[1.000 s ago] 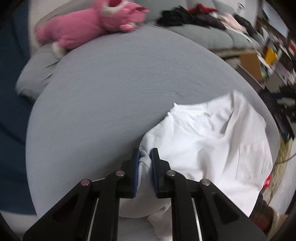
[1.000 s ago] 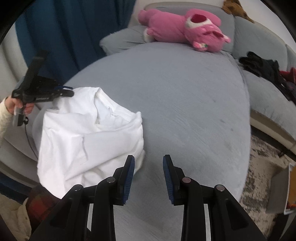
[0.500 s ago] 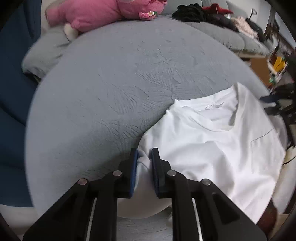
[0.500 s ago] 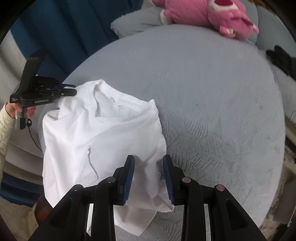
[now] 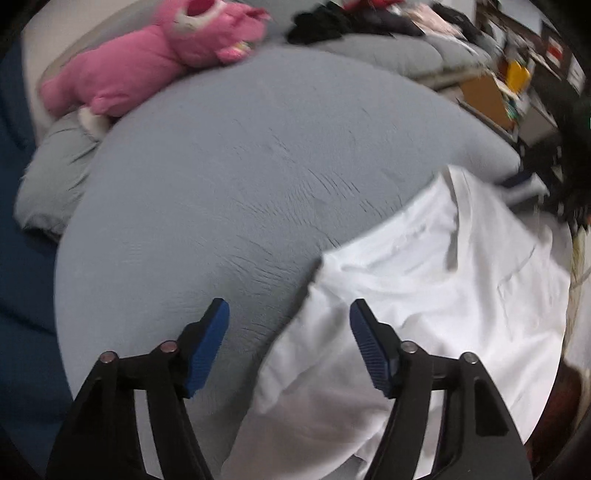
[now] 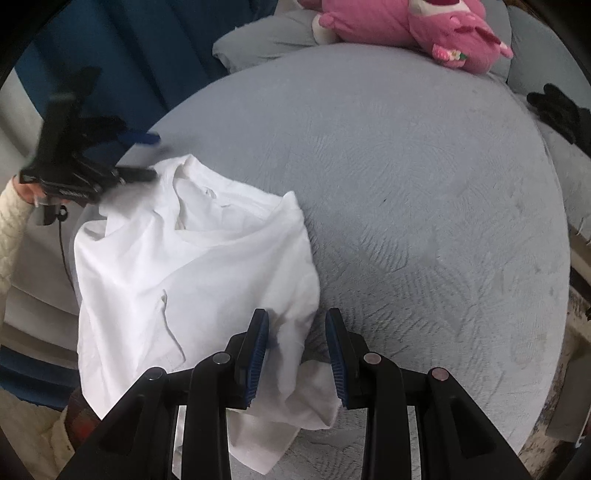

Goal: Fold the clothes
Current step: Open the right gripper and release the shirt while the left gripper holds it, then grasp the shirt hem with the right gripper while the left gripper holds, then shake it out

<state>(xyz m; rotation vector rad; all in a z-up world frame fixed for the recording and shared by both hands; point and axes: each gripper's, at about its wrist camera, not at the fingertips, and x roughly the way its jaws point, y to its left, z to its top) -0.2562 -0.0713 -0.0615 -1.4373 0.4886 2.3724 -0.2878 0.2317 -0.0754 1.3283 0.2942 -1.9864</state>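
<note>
A crumpled white T-shirt (image 5: 424, 288) lies at the near edge of a round grey cushion (image 5: 240, 166), collar toward the cushion's middle. My left gripper (image 5: 290, 321) is open just above the shirt's left edge, with nothing held between its blue pads. In the right wrist view the same T-shirt (image 6: 184, 266) spreads left of centre on the cushion (image 6: 424, 184). My right gripper (image 6: 297, 328) is open, and the shirt's right edge and sleeve lie loosely between its fingers. The left gripper (image 6: 151, 155) shows there, blurred, beside the collar.
A pink plush toy (image 5: 159, 48) (image 6: 406, 22) lies at the cushion's far edge. Dark clothes (image 5: 325, 22) (image 6: 557, 110) are piled on the grey sofa beyond. A blue curtain (image 6: 129, 44) hangs at the left. A hand in a cream sleeve (image 6: 14, 221) holds the left gripper.
My left gripper, shut on the shirt's shoulder before, has opened and let go. My right gripper has come over the shirt's right edge and stays open.
</note>
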